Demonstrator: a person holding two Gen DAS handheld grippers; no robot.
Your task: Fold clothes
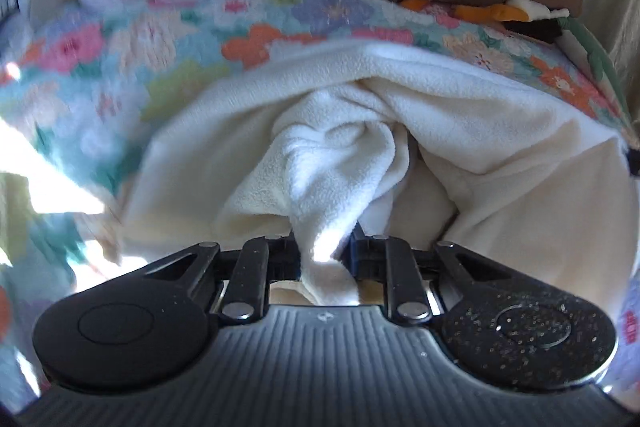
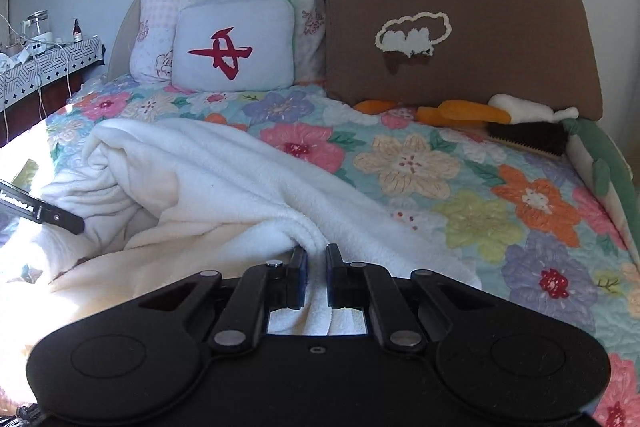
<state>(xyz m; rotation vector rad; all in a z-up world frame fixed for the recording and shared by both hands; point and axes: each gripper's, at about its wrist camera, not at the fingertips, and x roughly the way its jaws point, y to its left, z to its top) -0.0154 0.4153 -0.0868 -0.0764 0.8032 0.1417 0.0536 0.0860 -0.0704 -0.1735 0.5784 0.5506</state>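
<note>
Left wrist: my left gripper (image 1: 325,247) is pinched on a bunched fold of the cream fleece garment (image 1: 460,147), which spreads ahead and right over the floral quilt (image 1: 120,67).
Right wrist: my right gripper (image 2: 316,267) is clamped on its near edge; the fleece runs away leftward, toward the left gripper's finger (image 2: 60,217).

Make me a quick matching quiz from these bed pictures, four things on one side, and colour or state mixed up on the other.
Things:
1. fleece garment
2. big cushion
3. small pillow
4. quilt

Descriptions:
A. brown, with a cloud shape
B. flowered, covers the bed
C. cream, gripped by both grippers
D. pale, with a red character

Pairs: 1-C, 2-A, 3-D, 4-B
</note>
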